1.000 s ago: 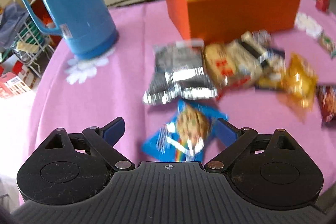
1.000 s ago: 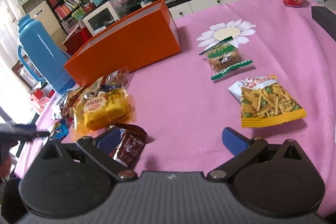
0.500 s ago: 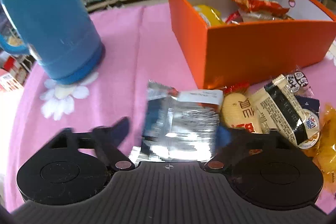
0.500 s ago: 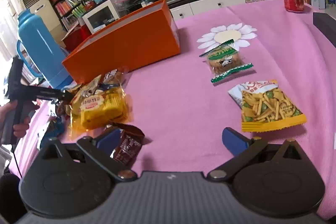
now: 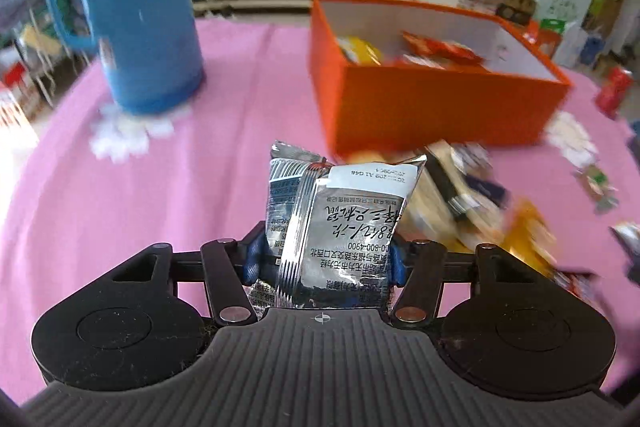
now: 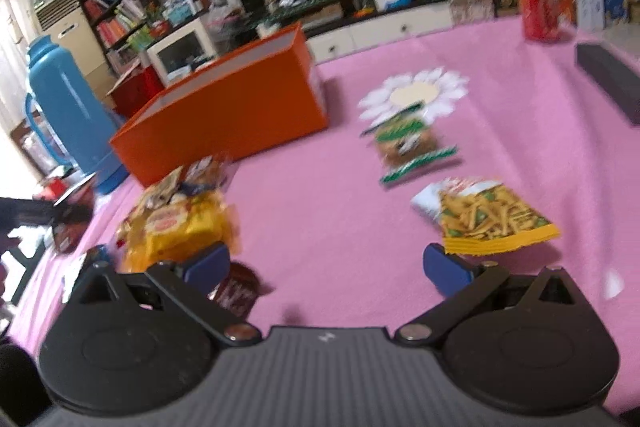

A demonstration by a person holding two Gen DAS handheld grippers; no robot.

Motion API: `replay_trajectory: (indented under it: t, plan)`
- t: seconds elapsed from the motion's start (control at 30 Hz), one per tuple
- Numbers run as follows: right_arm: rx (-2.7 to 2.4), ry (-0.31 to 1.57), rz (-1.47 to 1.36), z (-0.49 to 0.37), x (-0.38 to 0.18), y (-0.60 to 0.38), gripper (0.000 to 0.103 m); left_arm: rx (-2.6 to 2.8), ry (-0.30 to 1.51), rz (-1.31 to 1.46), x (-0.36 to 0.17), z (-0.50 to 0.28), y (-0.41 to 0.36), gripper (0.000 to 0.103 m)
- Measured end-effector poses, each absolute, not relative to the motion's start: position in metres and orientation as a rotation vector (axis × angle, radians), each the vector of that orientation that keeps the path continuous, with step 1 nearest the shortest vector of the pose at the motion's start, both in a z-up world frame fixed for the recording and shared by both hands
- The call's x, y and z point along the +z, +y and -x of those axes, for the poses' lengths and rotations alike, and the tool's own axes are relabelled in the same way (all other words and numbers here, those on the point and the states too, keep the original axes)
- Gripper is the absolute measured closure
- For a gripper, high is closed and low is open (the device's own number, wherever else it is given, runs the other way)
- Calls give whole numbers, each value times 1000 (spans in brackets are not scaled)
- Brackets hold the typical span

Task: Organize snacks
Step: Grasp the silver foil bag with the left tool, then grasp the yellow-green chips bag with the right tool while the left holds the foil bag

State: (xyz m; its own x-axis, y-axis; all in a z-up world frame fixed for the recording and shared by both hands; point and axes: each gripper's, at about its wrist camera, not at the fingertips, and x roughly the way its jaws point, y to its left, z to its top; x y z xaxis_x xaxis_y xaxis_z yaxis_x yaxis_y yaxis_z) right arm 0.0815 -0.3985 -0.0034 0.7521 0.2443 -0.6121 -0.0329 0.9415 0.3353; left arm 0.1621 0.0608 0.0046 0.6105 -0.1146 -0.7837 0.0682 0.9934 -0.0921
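One crinkled silver snack packet (image 5: 340,223), black print inverted, stands pinched in the left hand-held gripper (image 5: 323,261).

One orange box (image 6: 240,107), one blue thermos (image 6: 68,115) and one red can (image 6: 538,7) stand on the pink worktop (image 6: 340,207). Two snack packets (image 6: 486,219) lie apart; the snack pile (image 6: 180,215) is too blurred to count.
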Motion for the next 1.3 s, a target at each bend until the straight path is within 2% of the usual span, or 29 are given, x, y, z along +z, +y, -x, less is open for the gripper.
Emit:
replay_trajectory:
  t: [0.1, 0.17, 0.23, 0.37, 0.47, 0.6, 0.67, 0.77, 0.9, 1.0, 1.13, 1.3]
  plan:
    - [80, 734, -283, -85, 2, -405, 1, -120, 951, 79, -8, -128, 47, 72]
    - [81, 704, -286, -81, 14, -413, 1, -106, 959, 53, -15, -108, 35, 75]
    - [87, 706, -280, -81, 23, -420, 1, -104, 974, 51, -22, -96, 27, 70]
    - [63, 684, -243, -83, 30, -442, 0, -87, 970, -3, -31, -86, 14, 67]
    - [96, 711, -154, -109, 20, -456, 1, -84, 981, -27, -39, -90, 13, 66]
    - [188, 818, -222, -149, -1, -473, 0, -76, 992, 16, -42, -94, 18, 62]
    - [167, 859, -143, -159, -5, -469, 0, -77, 991, 28, -42, -93, 19, 60]
    - [180, 939, -151, -159, -11, -465, 0, -82, 988, 40, -42, -92, 21, 56]
    - [208, 964, -252, -138, -5, -454, 1, -85, 979, 51, -40, -88, 25, 49]
    - [124, 955, -196, -130, -8, -443, 1, -99, 975, 46, -39, -85, 27, 46]
    - [66, 924, -218, -130, -10, -438, 1, -129, 964, 9, -37, -83, 26, 33]
    - [27, 889, -144, -127, -14, -426, 1, -176, 982, -77, -43, -88, 18, 31]
